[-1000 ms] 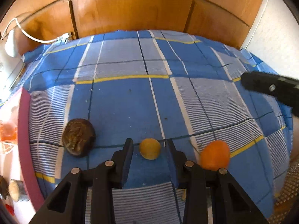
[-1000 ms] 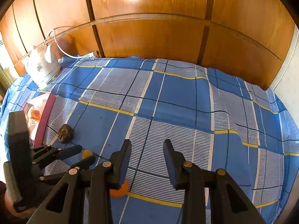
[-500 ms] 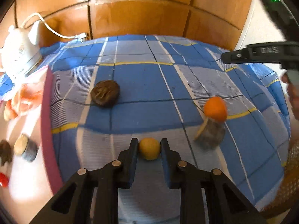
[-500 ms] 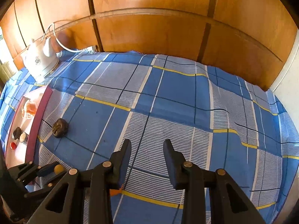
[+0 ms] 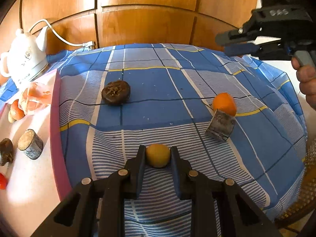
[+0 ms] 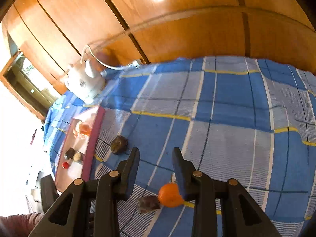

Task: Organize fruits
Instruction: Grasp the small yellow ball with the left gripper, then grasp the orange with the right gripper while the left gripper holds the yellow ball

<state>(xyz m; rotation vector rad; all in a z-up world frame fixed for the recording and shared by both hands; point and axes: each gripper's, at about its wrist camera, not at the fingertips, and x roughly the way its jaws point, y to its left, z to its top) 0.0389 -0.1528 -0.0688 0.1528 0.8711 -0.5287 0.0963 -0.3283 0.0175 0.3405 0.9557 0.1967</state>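
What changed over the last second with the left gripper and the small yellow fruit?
The left gripper closed from straddling the yellow fruit to clamping it between its fingers, and pulled back, bringing the white tray into view. The right gripper swung left, still open and empty. The orange fruit, grey block and dark brown fruit stayed on the cloth.

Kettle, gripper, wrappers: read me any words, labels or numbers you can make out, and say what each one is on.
Kettle: a grey emblem and a line of print, too small to read.
Right gripper: raised characters on its body, blurred, not readable.
Orange wrapper: printed marks, no legible words.
Nothing else bears text.
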